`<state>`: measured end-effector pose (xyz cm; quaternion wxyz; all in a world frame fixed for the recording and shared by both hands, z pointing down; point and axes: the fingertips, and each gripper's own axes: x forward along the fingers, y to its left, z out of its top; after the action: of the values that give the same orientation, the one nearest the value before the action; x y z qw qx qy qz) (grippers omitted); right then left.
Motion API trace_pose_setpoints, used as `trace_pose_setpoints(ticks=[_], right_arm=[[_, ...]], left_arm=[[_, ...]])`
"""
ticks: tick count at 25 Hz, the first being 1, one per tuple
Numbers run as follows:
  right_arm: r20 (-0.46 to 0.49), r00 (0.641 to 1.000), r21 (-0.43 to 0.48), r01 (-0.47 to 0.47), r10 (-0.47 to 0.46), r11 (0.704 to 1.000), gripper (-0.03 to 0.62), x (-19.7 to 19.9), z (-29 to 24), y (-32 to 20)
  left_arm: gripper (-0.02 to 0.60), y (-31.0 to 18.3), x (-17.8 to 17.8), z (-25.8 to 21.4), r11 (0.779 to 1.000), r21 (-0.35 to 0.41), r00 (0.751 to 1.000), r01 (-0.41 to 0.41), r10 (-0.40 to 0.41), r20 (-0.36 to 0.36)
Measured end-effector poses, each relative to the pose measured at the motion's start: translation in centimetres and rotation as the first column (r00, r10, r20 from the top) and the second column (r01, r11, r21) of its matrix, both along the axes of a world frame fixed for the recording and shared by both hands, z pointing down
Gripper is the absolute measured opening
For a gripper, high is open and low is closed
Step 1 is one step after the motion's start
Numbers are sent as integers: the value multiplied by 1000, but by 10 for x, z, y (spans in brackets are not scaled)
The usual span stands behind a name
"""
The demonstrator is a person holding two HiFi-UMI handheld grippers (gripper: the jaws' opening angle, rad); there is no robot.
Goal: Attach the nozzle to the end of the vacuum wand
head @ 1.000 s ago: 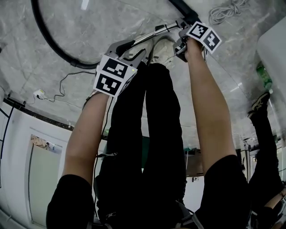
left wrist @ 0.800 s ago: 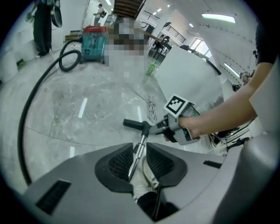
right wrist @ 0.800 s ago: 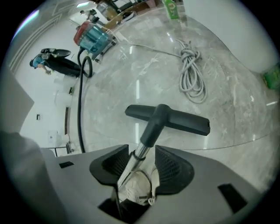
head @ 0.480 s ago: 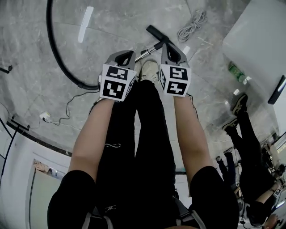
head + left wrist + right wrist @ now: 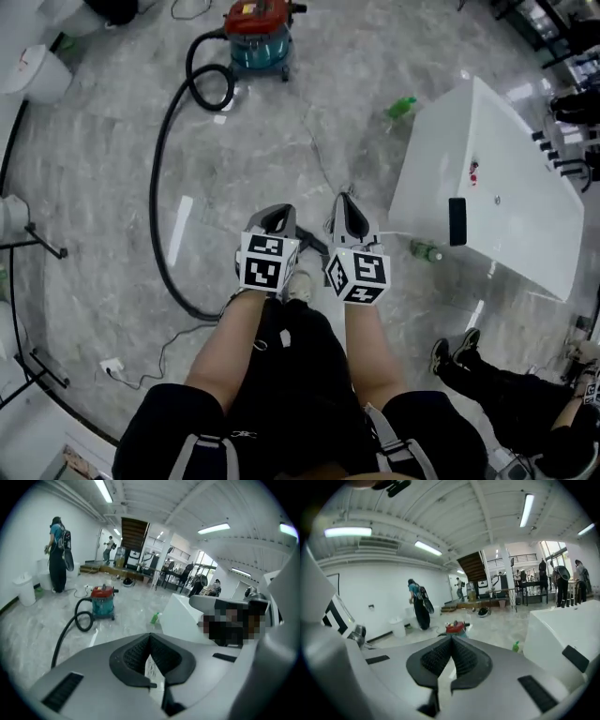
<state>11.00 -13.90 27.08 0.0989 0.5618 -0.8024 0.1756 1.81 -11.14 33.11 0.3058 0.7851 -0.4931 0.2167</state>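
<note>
Both grippers are held side by side at waist height, above the floor, in the head view. My left gripper (image 5: 278,217) is shut with nothing between its pads, and so is my right gripper (image 5: 348,208). A red and teal vacuum cleaner (image 5: 258,33) stands far ahead. Its black hose (image 5: 161,197) curves across the floor toward my feet. A dark piece of the wand (image 5: 313,247) shows on the floor between the grippers; the rest and the nozzle are hidden. In the left gripper view the shut left gripper (image 5: 151,639) points toward the vacuum cleaner (image 5: 102,603).
A white table (image 5: 487,187) stands at the right, with a green bottle (image 5: 400,108) beyond it and another bottle (image 5: 427,251) at its near side. A white strip (image 5: 180,230) and a power strip (image 5: 111,367) lie on the floor. Another person's legs (image 5: 497,394) are at the lower right.
Both grippers have come up from the wand on the floor, where the arms reached down, to waist height. They now sit close together, and the head view takes in much more floor.
</note>
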Motion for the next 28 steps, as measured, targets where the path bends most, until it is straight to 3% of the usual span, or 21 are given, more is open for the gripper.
trace_pose_setpoints(ticks=[3, 6, 12, 20, 23, 28], right_arm=[[75, 997, 89, -4, -3, 996, 14, 7, -101, 10], [141, 987, 128, -98, 80, 987, 14, 32, -179, 36], [253, 952, 252, -237, 172, 938, 14, 94, -286, 61], [218, 961, 352, -242, 173, 904, 14, 146, -361, 84], [187, 967, 394, -235, 173, 888, 14, 152, -373, 89], [178, 970, 396, -227, 168, 890, 14, 154, -372, 85]], left_arm=[[11, 3, 17, -104, 992, 121, 999, -23, 27, -25], [11, 18, 35, -194, 973, 223, 998, -52, 60, -32], [11, 19, 84, -332, 877, 457, 988, -147, 156, 20], [11, 43, 148, -414, 779, 580, 968, -238, 241, 73], [11, 45, 155, -421, 769, 591, 966, -245, 248, 77], [11, 41, 158, -422, 773, 582, 962, -252, 265, 65]])
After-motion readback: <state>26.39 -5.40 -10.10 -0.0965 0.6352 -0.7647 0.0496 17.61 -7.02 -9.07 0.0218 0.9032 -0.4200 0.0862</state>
